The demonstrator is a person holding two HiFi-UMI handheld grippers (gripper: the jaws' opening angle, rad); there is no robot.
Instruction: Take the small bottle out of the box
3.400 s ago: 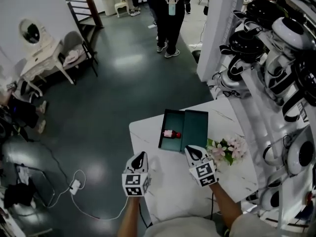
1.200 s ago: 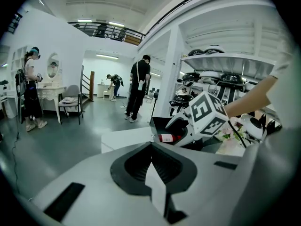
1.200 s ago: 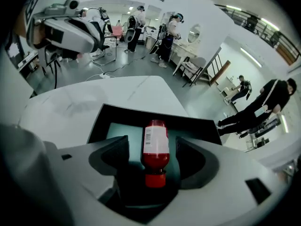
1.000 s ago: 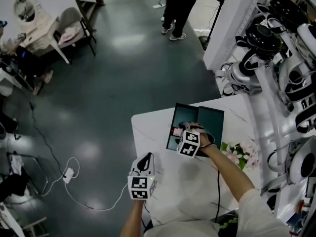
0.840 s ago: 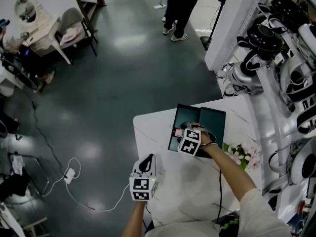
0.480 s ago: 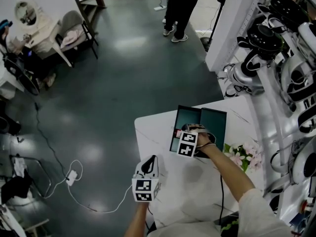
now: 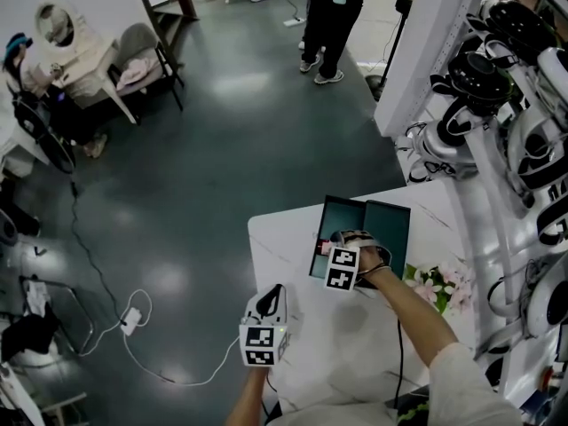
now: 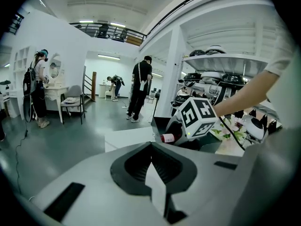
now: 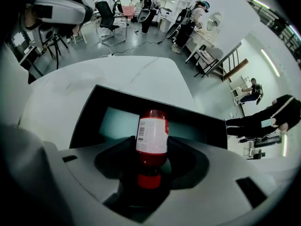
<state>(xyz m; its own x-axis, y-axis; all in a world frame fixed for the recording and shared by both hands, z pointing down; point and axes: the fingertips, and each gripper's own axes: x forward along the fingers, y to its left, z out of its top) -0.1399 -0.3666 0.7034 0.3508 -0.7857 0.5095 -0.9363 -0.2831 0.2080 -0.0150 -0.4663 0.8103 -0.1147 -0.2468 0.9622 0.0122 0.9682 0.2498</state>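
The small bottle [image 9: 152, 134], dark red with a white label and a red cap, lies lengthwise between the jaws of my right gripper [image 9: 151, 157], cap toward the camera. Those jaws have just been closing and now hold its sides. Under it is the open dark green box [image 9: 96, 108]. In the head view the right gripper [image 7: 331, 248] points steeply down into the box [image 7: 388, 227], and a sliver of the bottle [image 7: 321, 248] shows beside it. My left gripper [image 7: 273, 294] hovers over the white table [image 7: 286, 245], nearer me, with its jaws together and nothing in them.
Pink and white flowers [image 7: 439, 282] lie on the table to the right of the box. A white rack of black and white helmets [image 7: 497, 78] stands along the right side. A person [image 7: 330, 16] stands on the dark floor beyond the table.
The right gripper has tilted and rolled a little over the box, and its marker cube now faces me more squarely. The left gripper has stayed where it was.
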